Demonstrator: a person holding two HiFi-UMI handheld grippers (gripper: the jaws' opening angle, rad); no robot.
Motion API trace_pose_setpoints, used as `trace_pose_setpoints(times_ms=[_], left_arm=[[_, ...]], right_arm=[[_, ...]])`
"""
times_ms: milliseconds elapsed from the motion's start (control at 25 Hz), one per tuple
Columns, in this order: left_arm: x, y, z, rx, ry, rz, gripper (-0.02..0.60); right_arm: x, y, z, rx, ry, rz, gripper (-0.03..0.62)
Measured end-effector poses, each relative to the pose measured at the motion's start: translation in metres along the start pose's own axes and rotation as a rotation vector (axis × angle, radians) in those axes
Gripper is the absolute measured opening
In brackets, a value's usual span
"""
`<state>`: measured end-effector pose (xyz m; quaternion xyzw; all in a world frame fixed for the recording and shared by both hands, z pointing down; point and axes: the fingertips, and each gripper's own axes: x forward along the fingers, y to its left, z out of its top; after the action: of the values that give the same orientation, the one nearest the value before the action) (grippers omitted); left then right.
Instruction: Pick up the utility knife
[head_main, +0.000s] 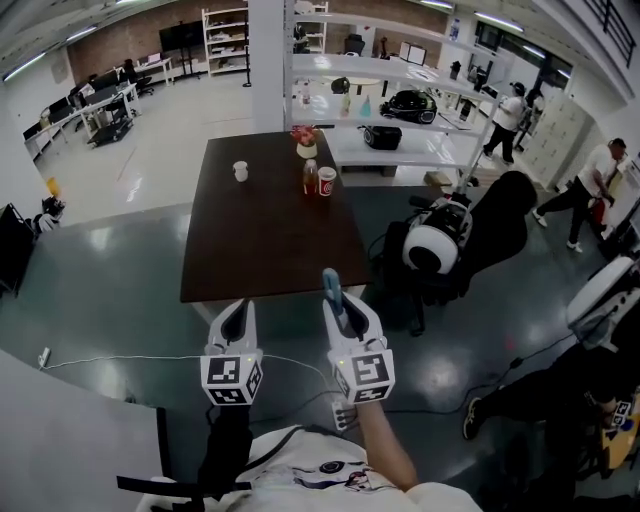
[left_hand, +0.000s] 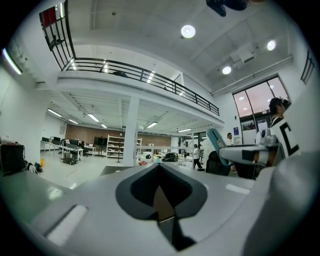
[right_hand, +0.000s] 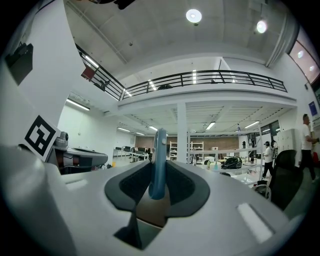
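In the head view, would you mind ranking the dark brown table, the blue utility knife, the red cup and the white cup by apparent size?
1. Dark brown table.
2-3. Blue utility knife and red cup look alike; the knife is nearer the camera and partly hidden in the right gripper, so unranked.
4. White cup.

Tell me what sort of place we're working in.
Probably a large open lab or workshop hall: white shelving racks holding equipment, rows of desks with monitors, and a railed mezzanine overhead.
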<state>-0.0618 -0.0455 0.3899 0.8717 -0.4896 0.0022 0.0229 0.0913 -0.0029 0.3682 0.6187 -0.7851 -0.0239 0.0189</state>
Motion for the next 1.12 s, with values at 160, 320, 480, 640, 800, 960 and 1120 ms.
trace_pose_setpoints(times_ms=[160,320,480,640,800,960,1120], left_arm=[[-0.0011,0.0034,0.0005,-0.005,0.001,0.003,-0.002],[-0.0013,0.0051,-0.0003,-0.011,0.002,0.005,-0.002],[-0.0024,0.0059,-0.0012,-0.014,0.002,0.003,-0.002],[-0.0018,0.0076,-0.0030,-0.016,0.004,0.005,-0.002],[-0.0024,0.0072,-0.0018,-0.016,0.006,0.004,-0.002],[-0.0031,0.0061,-0.0011,-0.018,0.010,0.002,-0.002],[-0.0009,0.0063,-0.0013,-0.020,0.012,-0.003,-0.002]], right_arm=[[0.0020,0.0034,0.0012,-0.005,0.001,0.003,0.094],[0.0029,0.0044,0.0009,-0.013,0.007,0.004,0.092],[0.0024,0.0043,0.0005,-0.019,0.009,-0.002,0.092],[0.0032,0.0035,-0.0019,-0.018,0.015,-0.007,0.092],[0.0028,0.0036,-0.0012,-0.017,0.017,-0.008,0.092],[0.0009,0.0034,-0.0010,-0.015,0.023,-0.012,0.092],[0.0020,0.0008,-0.0029,-0.012,0.027,-0.019,0.092]])
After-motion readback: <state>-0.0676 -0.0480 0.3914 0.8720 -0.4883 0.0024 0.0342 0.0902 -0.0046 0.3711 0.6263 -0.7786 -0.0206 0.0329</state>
